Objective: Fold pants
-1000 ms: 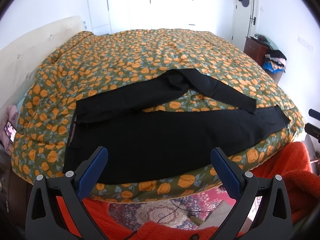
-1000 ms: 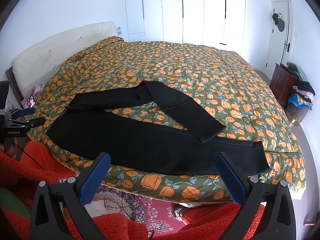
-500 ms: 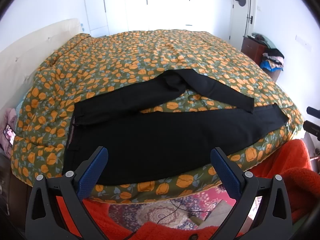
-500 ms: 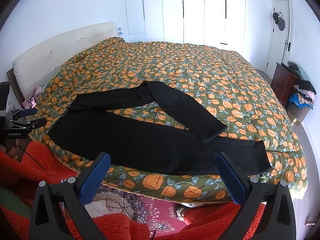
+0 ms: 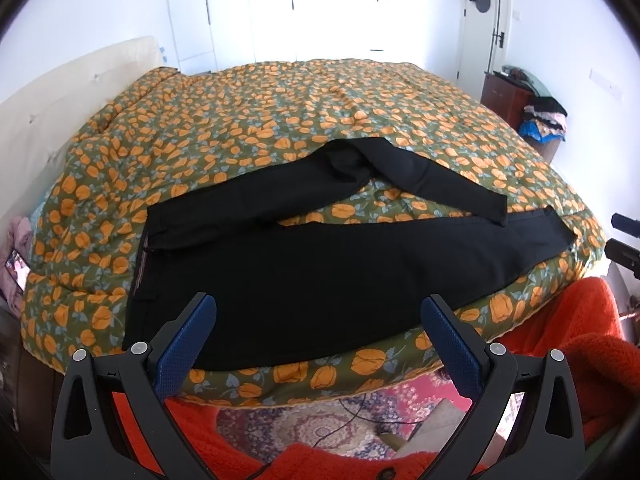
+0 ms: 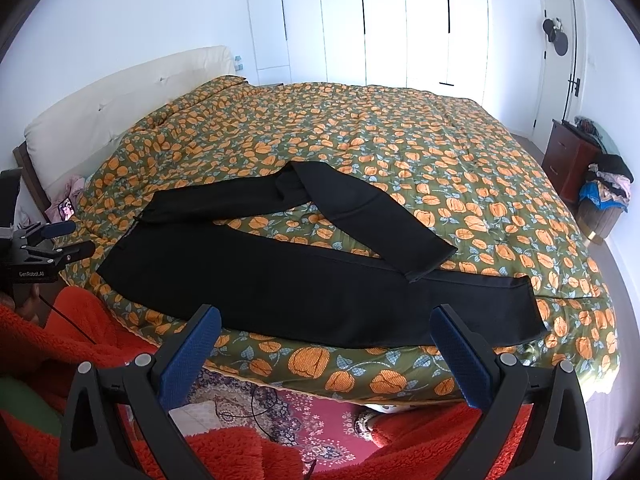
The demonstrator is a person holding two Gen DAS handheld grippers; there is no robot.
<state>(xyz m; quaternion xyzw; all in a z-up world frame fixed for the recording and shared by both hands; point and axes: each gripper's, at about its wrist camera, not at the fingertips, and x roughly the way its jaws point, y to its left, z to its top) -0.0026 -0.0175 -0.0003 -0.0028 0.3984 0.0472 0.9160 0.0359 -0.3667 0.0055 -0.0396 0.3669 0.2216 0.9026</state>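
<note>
Pants [image 5: 320, 276]: black, spread along the bed's [image 5: 280, 120] near edge; waistband by the headboard end, far leg bent back across the near one.
Left gripper [image 5: 318, 312]: jaws wide, nothing held, hovering off the near edge.
Right gripper [image 6: 326, 322]: jaws wide too, empty, short of the near edge.

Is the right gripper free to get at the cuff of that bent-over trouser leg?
Probably yes. The right gripper is open and empty, and nothing lies between it and the cuff, which rests on top of the other leg.
</note>
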